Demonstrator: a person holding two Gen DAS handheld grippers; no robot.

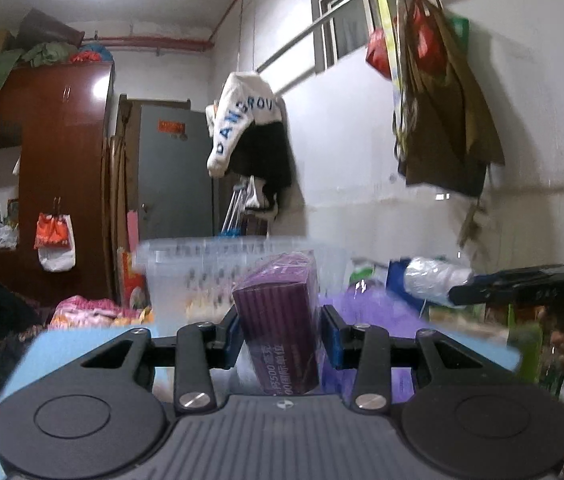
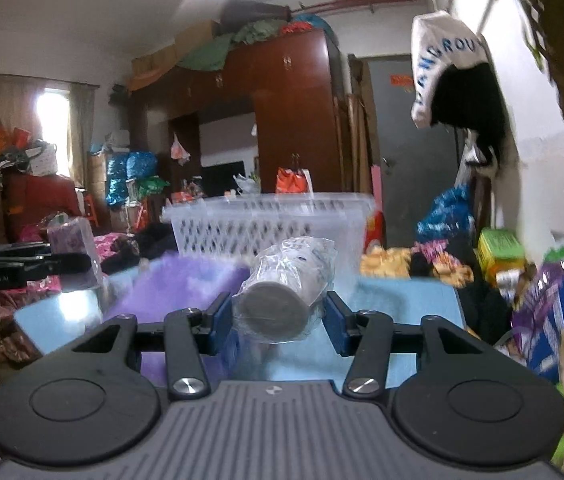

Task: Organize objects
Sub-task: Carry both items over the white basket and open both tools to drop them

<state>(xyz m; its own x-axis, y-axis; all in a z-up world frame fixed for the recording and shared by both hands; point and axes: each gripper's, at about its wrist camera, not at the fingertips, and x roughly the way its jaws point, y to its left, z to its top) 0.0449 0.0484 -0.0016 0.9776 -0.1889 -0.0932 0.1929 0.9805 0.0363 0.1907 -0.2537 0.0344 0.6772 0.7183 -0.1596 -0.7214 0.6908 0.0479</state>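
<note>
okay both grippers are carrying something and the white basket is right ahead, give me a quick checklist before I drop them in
1. Left gripper grips the purple box on both sides: ok.
2. Right gripper holds the wrapped can: its left side touches the finger; on the right, loose wrap hides any contact: cannot tell.
3. White basket is ahead of both grippers, open at the top: ok.
4. Room inside the basket: interior hidden from these views: cannot tell.
5. Grippers apart from each other: the left gripper shows off to the side in the right wrist view: ok.
6. Sharpness: both views blurred, so the distance to the basket rim: cannot tell.
</note>
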